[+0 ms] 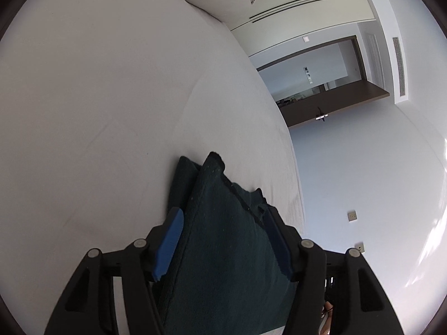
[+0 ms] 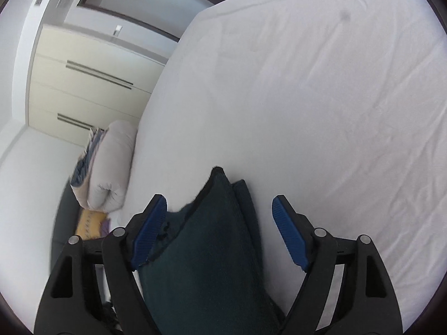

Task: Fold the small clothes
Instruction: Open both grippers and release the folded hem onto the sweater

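Note:
A dark green garment [image 1: 220,265] lies folded on the white bed sheet [image 1: 97,97], its pointed corner aimed away from me. My left gripper [image 1: 223,212] is open and straddles the garment; the cloth fills most of the gap between the blue pads [image 1: 169,241]. In the right wrist view the same garment [image 2: 206,251] runs between the fingers of my right gripper [image 2: 219,199], which is open. There the cloth brushes the left pad [image 2: 149,230], and bare sheet [image 2: 307,97] shows beside the right pad.
A rolled pale duvet [image 2: 111,162] with a blue-patterned cloth sits at the bed's end, by cream wardrobe doors [image 2: 83,78]. A yellow item [image 2: 89,224] lies below it. In the left wrist view the bed edge [image 1: 290,167] drops toward a white wall and a doorway [image 1: 321,78].

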